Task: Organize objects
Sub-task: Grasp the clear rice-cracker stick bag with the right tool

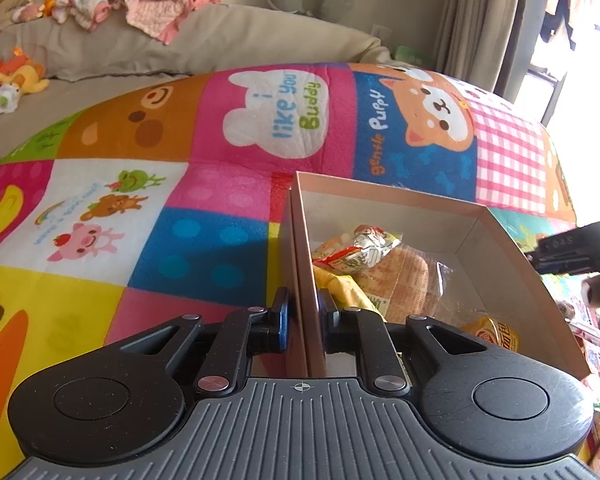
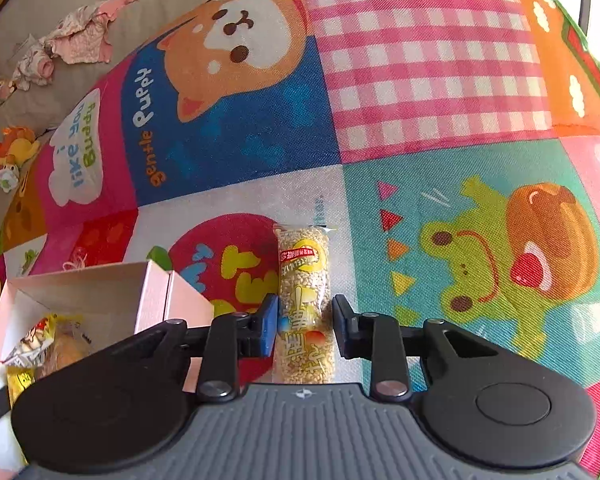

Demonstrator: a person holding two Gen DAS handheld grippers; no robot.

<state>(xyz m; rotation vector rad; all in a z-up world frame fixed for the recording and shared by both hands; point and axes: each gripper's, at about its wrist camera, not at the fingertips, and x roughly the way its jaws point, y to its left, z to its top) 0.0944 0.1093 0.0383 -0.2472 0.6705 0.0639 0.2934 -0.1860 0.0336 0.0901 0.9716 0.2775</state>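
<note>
Right gripper: jaws nearly closed, straddling one puffed-grain snack bar lying on the play mat; contact uncertain. Left gripper: clamped on the pink box wall. Several wrapped snacks already boxed; the bar remained outside.

Left wrist cam: sits just behind its hand-held gripper, angled down, very close on the box wall at lower centre; blanket mid-frame, pillow and curtain along the top. Right wrist cam: steeper down-tilt, close over the blanket, snack bar at lower centre. Shared: box, at lower left in the right view, puppy patch, pink clothes, plush toy.
</note>
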